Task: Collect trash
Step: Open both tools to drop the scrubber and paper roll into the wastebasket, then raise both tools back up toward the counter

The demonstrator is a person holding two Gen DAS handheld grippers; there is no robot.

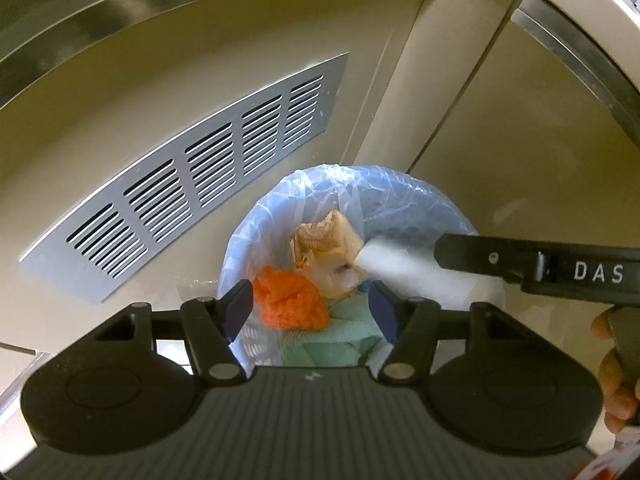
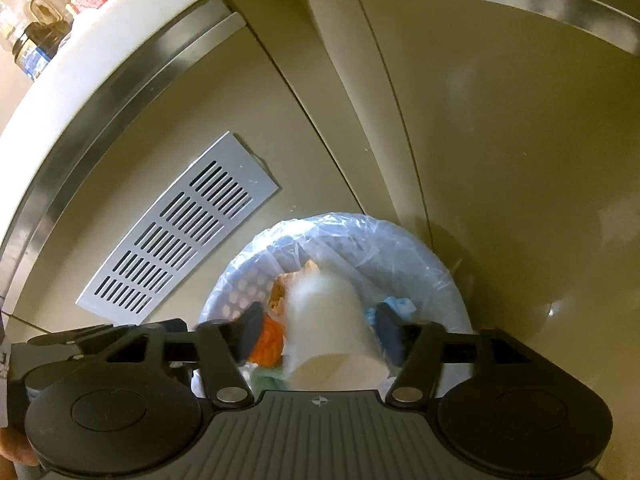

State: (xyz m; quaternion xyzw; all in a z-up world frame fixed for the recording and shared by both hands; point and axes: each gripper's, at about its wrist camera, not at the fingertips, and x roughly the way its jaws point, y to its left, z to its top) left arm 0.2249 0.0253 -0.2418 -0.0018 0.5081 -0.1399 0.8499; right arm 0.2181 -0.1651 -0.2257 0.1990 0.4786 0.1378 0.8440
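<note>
open right tongs (image 2: pixel 320 334) flank a blurred white paper cone (image 2: pixel 328 320) above the plastic-lined bin (image 2: pixel 420 256).

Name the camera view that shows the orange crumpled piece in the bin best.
The left wrist view: the orange crumpled piece lies nearly whole inside the lined bin, between that view's finger pads. In the right wrist view only a sliver shows, hidden behind a finger pad and the blurred white paper.

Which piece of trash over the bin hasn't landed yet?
The white paper cup, blurred, between the right gripper's open fingers above the lined bin. The orange wad, green cloth and tan wrapper already lie inside.
</note>
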